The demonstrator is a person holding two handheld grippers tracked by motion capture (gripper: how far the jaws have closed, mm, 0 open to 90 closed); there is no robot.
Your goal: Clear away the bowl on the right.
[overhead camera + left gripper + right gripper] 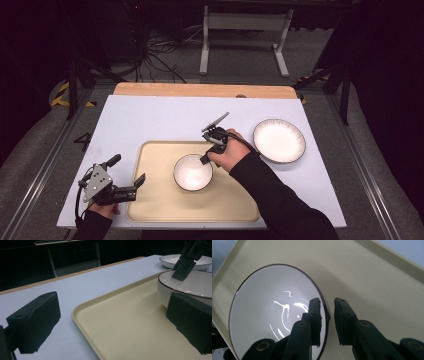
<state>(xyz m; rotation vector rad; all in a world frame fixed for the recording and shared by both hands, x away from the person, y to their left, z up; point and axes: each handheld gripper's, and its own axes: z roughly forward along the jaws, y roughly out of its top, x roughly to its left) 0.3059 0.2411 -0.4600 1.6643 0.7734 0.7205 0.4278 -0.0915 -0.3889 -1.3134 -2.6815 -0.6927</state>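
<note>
With the white bowl point(192, 172) seated mid-tray point(160, 210), the right hand-held gripper point(327, 302) straddles its near rim, pads slack and apart, the left hand-held gripper point(127, 176) wide open at the tray's edge, so we lift straight up, clearing the rim.

Tray point(165, 205) lay on the table point(135, 115), lower centre of the high view. Bowl point(193, 173) stood on the tray, right of its middle. Plate point(279, 140) sat on the table beyond the tray's right edge, right of centre, apart from the bowl. Right gripper point(206, 159) stood at the bowl's upper-right rim, one jaw inside the rim, the other outside it. Left gripper point(129, 176) rested lower left, straddling the tray's left edge. A wooden strip point(200, 90) ran behind the table's far edge, upper centre.
</note>
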